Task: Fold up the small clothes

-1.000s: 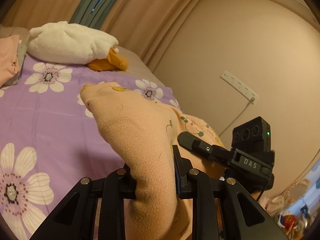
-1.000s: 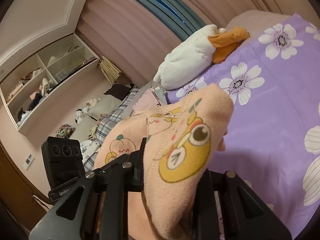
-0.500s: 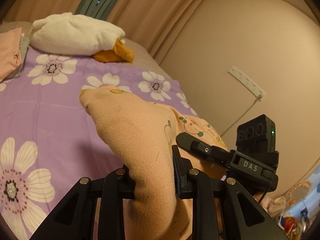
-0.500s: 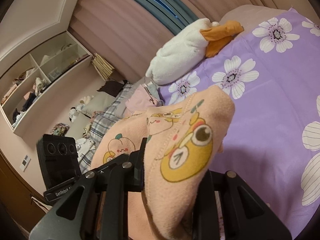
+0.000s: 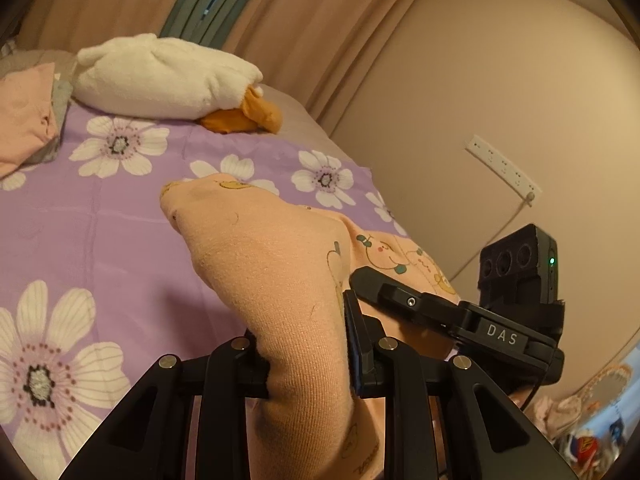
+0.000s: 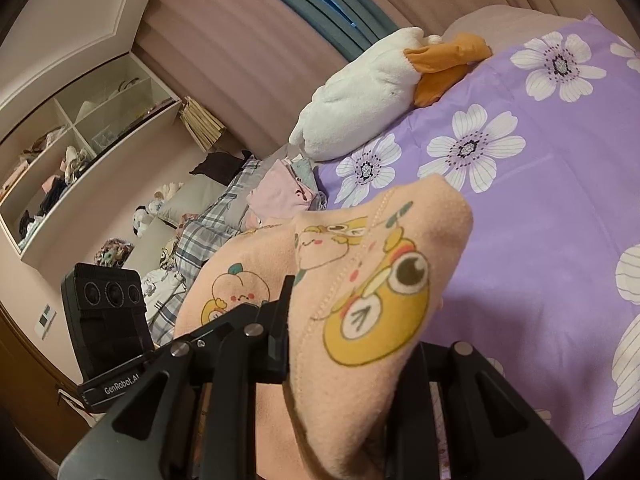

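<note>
A small peach garment (image 5: pixel 280 264) printed with cartoon animals hangs stretched between my two grippers above the purple flowered bedspread (image 5: pixel 100 216). My left gripper (image 5: pixel 308 344) is shut on a bunched corner of it, the cloth spilling forward over the fingers. My right gripper (image 6: pixel 344 344) is shut on the other corner of the peach garment (image 6: pixel 380 280), its yellow cartoon print facing the camera. In the left wrist view the right gripper (image 5: pixel 460 316) shows at the right, pinching the same cloth. The fingertips of both are hidden by fabric.
A white plush duck (image 5: pixel 168 80) with an orange beak lies at the head of the bed. Folded pink and grey clothes (image 5: pixel 28 120) sit beside it at the left. A wall with a power strip (image 5: pixel 504 168) runs along the bed's right side. Open shelves (image 6: pixel 76 144) stand beyond the bed.
Both views have tilted a little and shifted slightly over the bed; the duck sits at a different spot in each. The garment stays clamped in both grippers.
</note>
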Available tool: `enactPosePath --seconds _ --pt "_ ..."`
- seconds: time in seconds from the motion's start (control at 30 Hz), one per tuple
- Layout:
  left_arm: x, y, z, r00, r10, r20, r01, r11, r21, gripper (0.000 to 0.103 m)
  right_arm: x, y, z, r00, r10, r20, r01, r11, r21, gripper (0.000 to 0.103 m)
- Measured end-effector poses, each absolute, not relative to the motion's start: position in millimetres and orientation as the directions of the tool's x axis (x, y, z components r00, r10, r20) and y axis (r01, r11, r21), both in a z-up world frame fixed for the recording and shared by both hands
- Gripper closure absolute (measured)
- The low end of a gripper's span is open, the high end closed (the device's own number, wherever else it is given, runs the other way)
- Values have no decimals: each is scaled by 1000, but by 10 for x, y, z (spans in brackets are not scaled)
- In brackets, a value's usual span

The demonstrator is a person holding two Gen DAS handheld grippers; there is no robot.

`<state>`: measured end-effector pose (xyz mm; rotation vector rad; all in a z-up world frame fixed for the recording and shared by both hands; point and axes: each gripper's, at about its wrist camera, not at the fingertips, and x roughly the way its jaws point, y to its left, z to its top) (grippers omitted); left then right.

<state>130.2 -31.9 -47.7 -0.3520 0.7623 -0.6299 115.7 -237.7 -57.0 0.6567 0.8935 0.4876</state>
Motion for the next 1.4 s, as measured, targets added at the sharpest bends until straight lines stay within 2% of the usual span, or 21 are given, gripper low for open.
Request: enactPosePath --seconds 0.23,0.53,1.17,1.4 --pt "1284 -55 -432 600 -624 -501 371 772 -516 80 1286 -2050 -432 510 627 -589 -195 751 630 78" --pt "1384 133 -471 648 -555 -521 302 816 -493 80 1507 -1714 -483 482 628 -611 -257 768 587 78" --pt "1663 72 -728 612 -535 -582 274 834 -479 80 1660 -1748 -809 443 623 -644 -216 772 598 77" --pt "1802 164 -899 607 -576 -547 268 797 -542 80 1771 -1768 -1011 438 626 -645 -182 764 619 77"
